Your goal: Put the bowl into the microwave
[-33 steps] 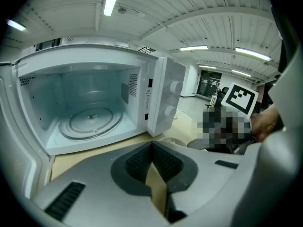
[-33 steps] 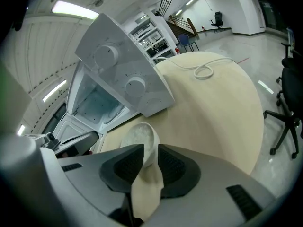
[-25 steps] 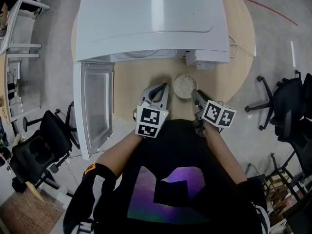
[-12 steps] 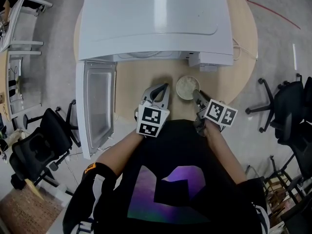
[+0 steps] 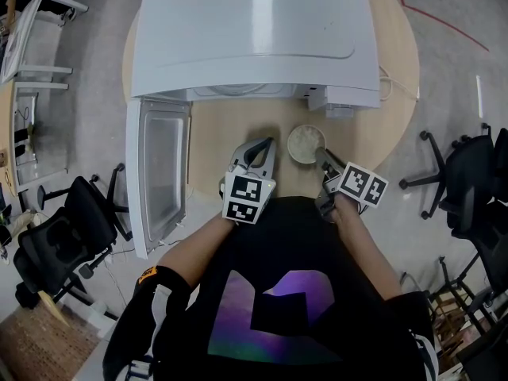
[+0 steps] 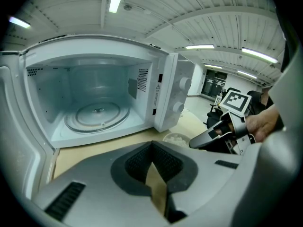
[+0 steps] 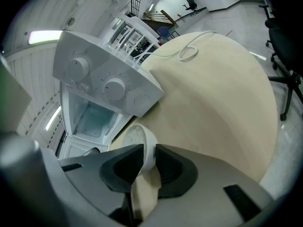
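A small white bowl (image 5: 305, 143) of white food stands on the round wooden table (image 5: 218, 137), just in front of the microwave's control panel (image 7: 104, 84). My right gripper (image 5: 320, 154) is at its near right rim. In the right gripper view the bowl's (image 7: 137, 135) wall sits between the jaws, and the gripper (image 7: 146, 150) is shut on it. My left gripper (image 5: 268, 143) hovers left of the bowl, shut and empty (image 6: 152, 143). The white microwave (image 5: 254, 38) stands open, showing its glass turntable (image 6: 97, 117).
The microwave door (image 5: 159, 173) hangs open to the left, past the table's edge. A white cable (image 7: 189, 53) lies coiled on the table to the right of the microwave. Office chairs (image 5: 468, 181) stand around the table on the floor.
The right gripper's marker cube has shifted slightly to the right, with its tips staying at the bowl's rim. The bowl and the left gripper have not visibly moved.
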The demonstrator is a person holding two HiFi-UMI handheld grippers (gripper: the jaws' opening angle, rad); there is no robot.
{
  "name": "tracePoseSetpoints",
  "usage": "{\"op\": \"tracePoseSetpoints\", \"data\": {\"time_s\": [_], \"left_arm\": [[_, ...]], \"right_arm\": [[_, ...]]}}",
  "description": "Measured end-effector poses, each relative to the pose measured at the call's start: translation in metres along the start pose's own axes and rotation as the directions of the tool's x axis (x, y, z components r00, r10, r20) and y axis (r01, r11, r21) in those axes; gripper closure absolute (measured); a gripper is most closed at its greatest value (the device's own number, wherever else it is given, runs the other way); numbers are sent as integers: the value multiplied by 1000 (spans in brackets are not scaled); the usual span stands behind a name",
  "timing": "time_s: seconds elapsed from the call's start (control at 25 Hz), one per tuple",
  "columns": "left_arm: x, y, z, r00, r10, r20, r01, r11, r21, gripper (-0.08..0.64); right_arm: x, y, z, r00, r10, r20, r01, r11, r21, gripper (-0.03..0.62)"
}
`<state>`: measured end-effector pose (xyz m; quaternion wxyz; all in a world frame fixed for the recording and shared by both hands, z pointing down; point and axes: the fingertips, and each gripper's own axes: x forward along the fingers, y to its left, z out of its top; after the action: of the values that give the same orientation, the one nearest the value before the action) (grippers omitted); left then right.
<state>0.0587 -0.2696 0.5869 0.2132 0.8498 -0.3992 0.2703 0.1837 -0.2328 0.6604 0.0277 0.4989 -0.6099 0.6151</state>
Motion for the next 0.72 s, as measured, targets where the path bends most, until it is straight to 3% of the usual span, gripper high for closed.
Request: {"op": "tracePoseSetpoints", "data": {"time_s": [0.28, 0.72], "left_arm": [[-6, 0, -2, 1000, 8, 2, -8, 1000, 1, 514], [-17, 4, -3, 999, 27, 20, -27, 1000, 0, 514]], "right_arm": [[-1, 0, 1, 1000, 19, 9, -19, 999, 49, 517], [-3, 2, -3, 1000, 17, 10, -17, 999, 46, 535]]}}
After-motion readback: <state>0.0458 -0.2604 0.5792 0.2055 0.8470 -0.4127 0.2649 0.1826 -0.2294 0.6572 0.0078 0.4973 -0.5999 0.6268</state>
